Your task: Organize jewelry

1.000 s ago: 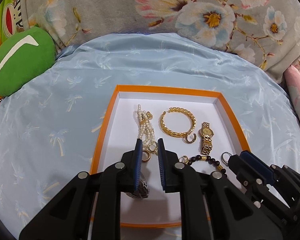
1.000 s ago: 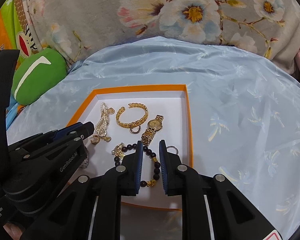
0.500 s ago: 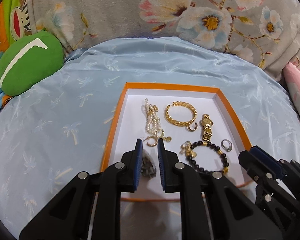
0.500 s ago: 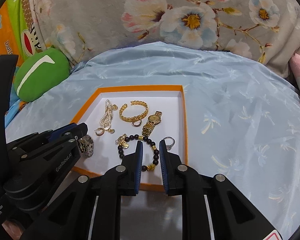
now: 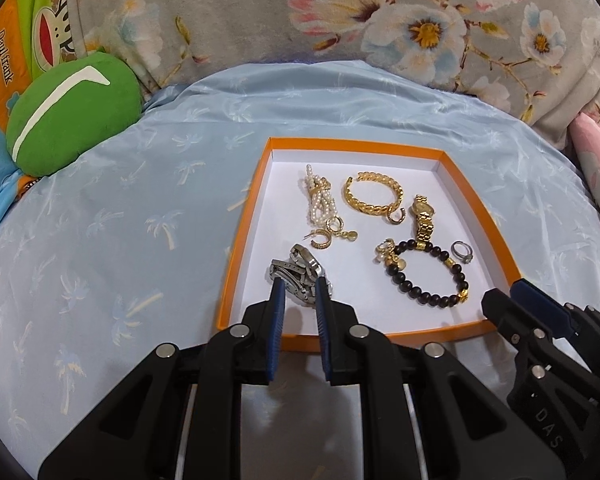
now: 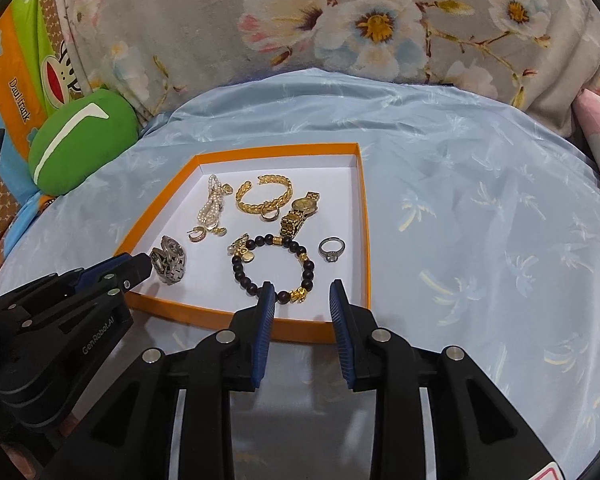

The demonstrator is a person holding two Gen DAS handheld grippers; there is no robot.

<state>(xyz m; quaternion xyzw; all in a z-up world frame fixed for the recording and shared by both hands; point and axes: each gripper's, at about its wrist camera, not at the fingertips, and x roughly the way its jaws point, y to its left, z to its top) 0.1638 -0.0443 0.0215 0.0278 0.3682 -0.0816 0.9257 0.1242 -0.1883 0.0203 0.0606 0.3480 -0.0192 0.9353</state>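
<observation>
An orange tray (image 5: 244, 216) with a white floor holds a pearl strand (image 5: 320, 200), gold bangle (image 5: 374, 196), gold watch (image 5: 424, 220), silver ring (image 5: 462, 252) and black bead bracelet (image 5: 428, 276). A silver watch (image 5: 300, 272) lies in the tray's front left corner. My left gripper (image 5: 300, 286) is shut, its tips just short of that watch and holding nothing. At the tray's front edge my right gripper (image 6: 301, 292) has its jaws opening. The near end of the bead bracelet (image 6: 276, 268) lies between its tips, untouched by the pads.
The tray rests on a light blue palm-print cloth (image 5: 120, 220). A green plush cushion (image 5: 72, 116) lies at the far left, floral fabric (image 5: 380, 20) rises behind, and a pink cushion (image 5: 596, 172) sits at the right edge.
Both grippers have drawn back toward the tray's front edge. The silver watch, earlier under the left fingers, now lies beyond their tips. The right jaws have widened and the bracelet stays in the tray.
</observation>
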